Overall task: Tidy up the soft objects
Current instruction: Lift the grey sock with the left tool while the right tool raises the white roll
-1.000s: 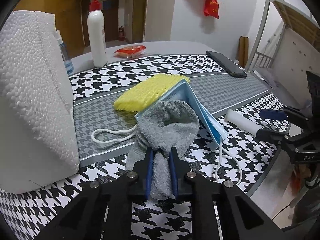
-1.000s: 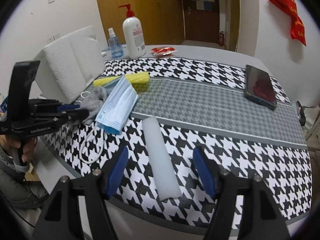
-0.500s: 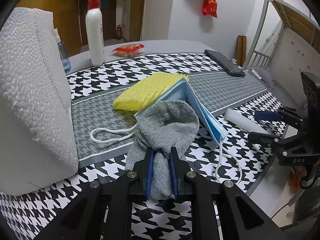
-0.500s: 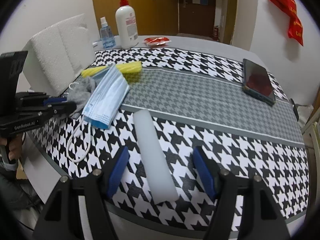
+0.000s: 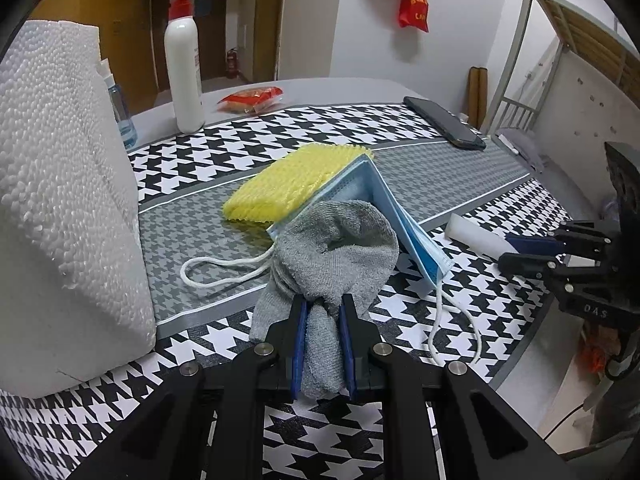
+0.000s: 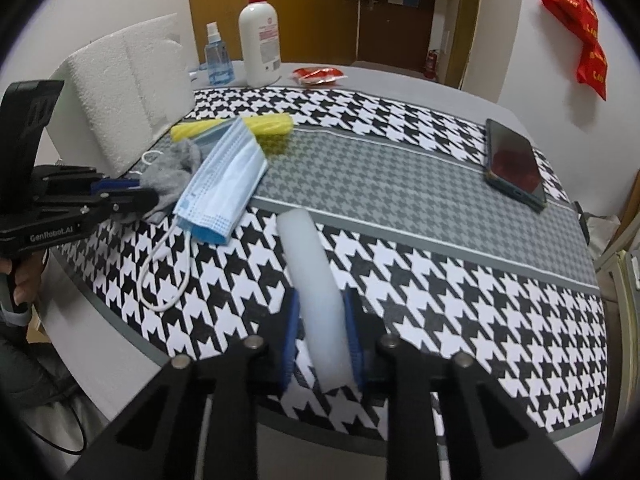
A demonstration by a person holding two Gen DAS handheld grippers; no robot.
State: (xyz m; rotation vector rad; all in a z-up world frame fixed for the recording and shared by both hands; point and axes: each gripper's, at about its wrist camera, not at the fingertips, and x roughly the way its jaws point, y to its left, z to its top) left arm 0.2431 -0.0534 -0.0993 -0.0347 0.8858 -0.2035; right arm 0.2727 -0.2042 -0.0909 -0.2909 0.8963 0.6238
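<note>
My left gripper [image 5: 323,312] is shut on a grey sock [image 5: 340,248] that lies on the houndstooth tablecloth. A blue face mask [image 5: 404,220] leans against the sock, and a yellow sponge [image 5: 292,184] lies behind both. My right gripper [image 6: 322,316] is shut on the near end of a white foam bar [image 6: 310,264] lying on the cloth. In the right wrist view the sock [image 6: 172,172], mask [image 6: 224,180] and sponge [image 6: 256,126] sit at the left, with the left gripper [image 6: 148,198] on the sock.
A white foam block [image 5: 60,200] stands at the left. A pump bottle [image 6: 259,36], a small spray bottle [image 6: 218,60] and a red packet [image 6: 318,76] stand at the back. A phone [image 6: 514,168] lies at the right. The table's front edge [image 6: 200,364] is close.
My right gripper has moved forward and closed on the near end of the white foam bar. My left gripper stays shut on the sock, almost unmoved.
</note>
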